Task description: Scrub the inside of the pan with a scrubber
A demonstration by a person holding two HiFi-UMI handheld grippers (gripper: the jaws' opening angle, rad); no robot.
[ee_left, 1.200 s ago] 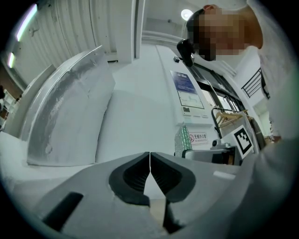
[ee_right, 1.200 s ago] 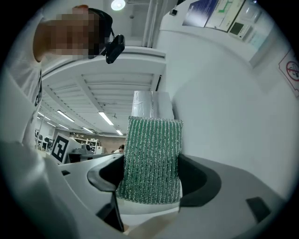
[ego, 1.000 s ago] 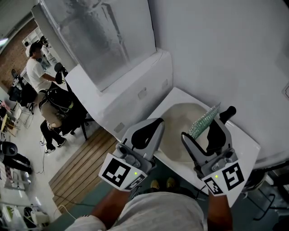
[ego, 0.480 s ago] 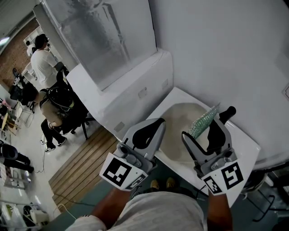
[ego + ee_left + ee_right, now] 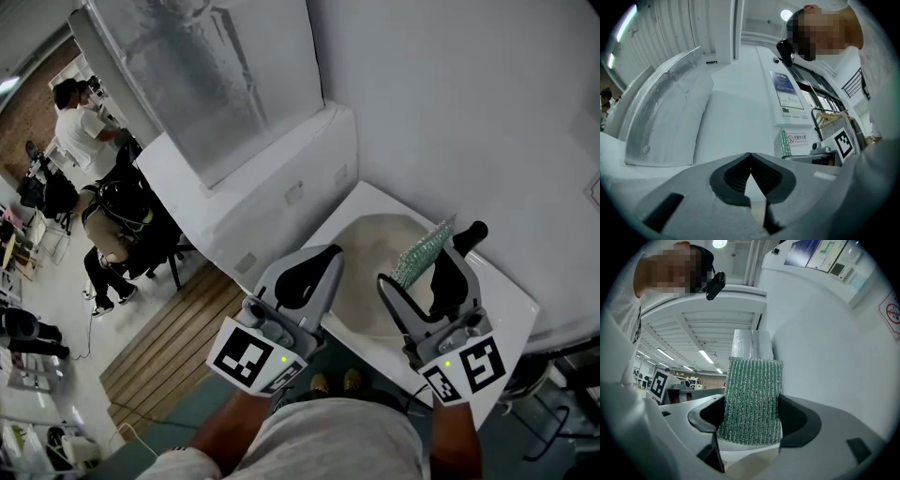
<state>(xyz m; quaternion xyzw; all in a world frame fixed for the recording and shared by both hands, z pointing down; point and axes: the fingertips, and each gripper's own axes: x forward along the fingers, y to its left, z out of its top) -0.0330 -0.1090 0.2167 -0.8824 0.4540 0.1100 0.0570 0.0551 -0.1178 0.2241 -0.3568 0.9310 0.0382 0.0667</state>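
Observation:
In the head view a pan (image 5: 367, 267) with a cream inside and a black handle (image 5: 473, 232) rests on a white table (image 5: 514, 305) below both grippers. My right gripper (image 5: 424, 265) is shut on a green glittery scrubber (image 5: 422, 249), which stands upright between its pads above the pan's right side. The right gripper view shows the scrubber (image 5: 752, 401) filling the gap of that gripper (image 5: 752, 416). My left gripper (image 5: 328, 255) hangs over the pan's left rim, shut and empty; its pads meet in the left gripper view (image 5: 750, 155). From there the scrubber (image 5: 782, 143) shows to the right.
A white cabinet (image 5: 272, 178) with a frosted panel (image 5: 206, 75) stands left of the table, and a white wall rises behind the pan. People (image 5: 80, 131) and a chair (image 5: 131, 216) are at the far left. Wooden flooring (image 5: 178, 337) lies below the cabinet.
Both grippers and the scrubber have stayed put. Only the people at the far left have shifted.

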